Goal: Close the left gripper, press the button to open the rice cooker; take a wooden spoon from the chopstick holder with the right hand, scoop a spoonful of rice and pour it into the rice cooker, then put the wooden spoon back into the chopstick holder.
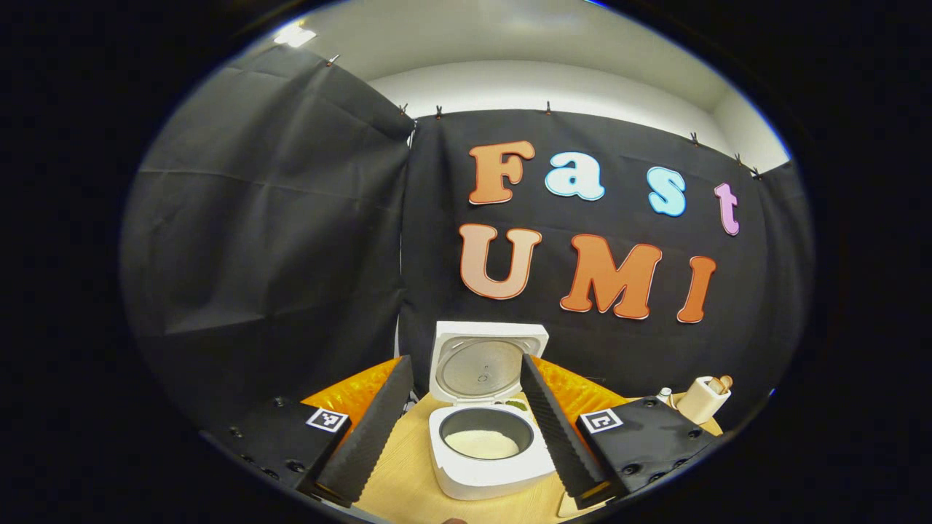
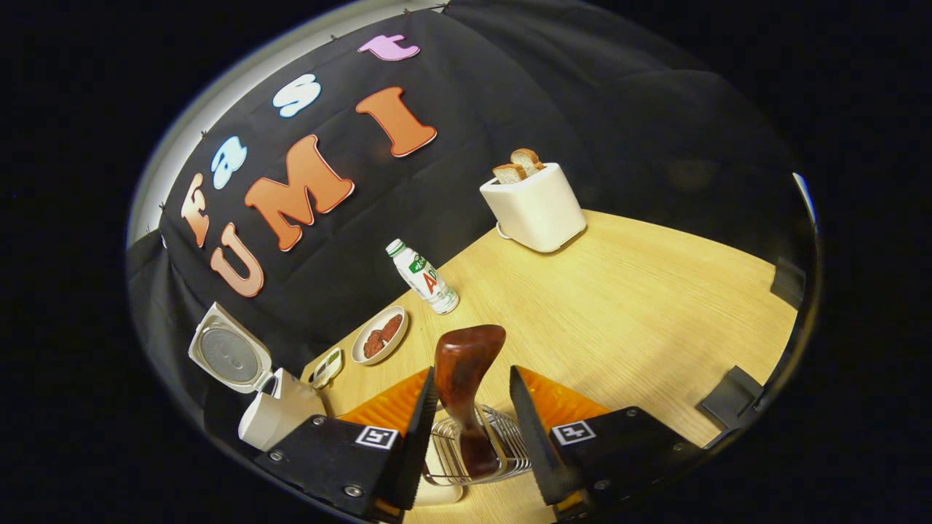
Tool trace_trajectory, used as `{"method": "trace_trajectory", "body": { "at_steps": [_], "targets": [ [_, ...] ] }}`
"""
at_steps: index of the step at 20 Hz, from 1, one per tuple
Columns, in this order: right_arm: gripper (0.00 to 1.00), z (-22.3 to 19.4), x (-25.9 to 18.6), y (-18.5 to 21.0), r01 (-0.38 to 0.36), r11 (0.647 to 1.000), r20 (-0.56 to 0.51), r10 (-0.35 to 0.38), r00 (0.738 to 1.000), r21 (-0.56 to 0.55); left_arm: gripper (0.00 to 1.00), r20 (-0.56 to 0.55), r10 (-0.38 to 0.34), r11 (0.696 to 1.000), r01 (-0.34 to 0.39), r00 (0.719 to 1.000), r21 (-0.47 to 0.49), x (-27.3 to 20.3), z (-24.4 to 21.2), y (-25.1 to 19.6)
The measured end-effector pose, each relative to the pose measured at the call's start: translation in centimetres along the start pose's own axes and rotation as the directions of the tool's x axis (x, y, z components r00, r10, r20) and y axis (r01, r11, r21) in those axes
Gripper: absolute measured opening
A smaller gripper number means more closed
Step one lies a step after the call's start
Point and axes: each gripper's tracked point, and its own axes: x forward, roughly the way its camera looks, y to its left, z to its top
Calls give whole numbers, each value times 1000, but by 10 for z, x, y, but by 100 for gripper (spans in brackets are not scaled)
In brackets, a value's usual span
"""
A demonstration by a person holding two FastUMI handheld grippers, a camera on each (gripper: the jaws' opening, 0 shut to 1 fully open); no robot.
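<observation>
The right gripper (image 2: 467,407) has its jaws set wide, and the wooden spoon (image 2: 466,378) stands upright between them with a gap on either side, so neither finger presses on it. The spoon sits in the wire chopstick holder (image 2: 502,451) directly below the jaws, bowl end up and handle down in the basket. I judge the spoon light and stiff, with a smooth, glossy finish that could slip under a weak pinch. The narrow neck just under the bowl looks like the best place to take hold, if it is still to be lifted out. If it has just been put back, the jaws only need to draw clear without tipping the light holder.

The left gripper (image 1: 466,429) is also spread wide, its jaws flanking the rice cooker (image 1: 488,451), which sits just ahead of them on the wooden surface (image 1: 408,480). The cooker's lid (image 1: 484,362) stands open, and white rice lies low in the dark inner pot.

Beyond the right jaws stand a small dish (image 2: 378,336) holding brown pieces of food, a bottle (image 2: 422,276) and a toaster (image 2: 535,207) with two slices of bread in its slots.
</observation>
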Motion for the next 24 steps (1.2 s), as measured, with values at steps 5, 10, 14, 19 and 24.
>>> {"method": "trace_trajectory", "body": {
  "at_steps": [5,10,14,19,24],
  "targets": [
    [22,-4,8,3,4,1000,-20,-4,1000,7,100,-3,23,999,-23,1000,28,-2,-3,8],
    [4,2,3,8,70,992,8,-69,998,-102,100,-3,18,1000,-18,1000,22,-2,-5,15],
    [1,15,-11,28,86,977,42,-79,996,-195,100,7,2,1000,-2,1000,17,3,-1,18],
    [1,49,-45,60,103,964,123,-74,990,-246,100,22,-22,1000,22,1000,4,10,3,25],
    [1,67,-74,110,74,941,187,-11,982,-331,100,19,-24,1000,24,1000,7,17,5,37]
  ]
}}
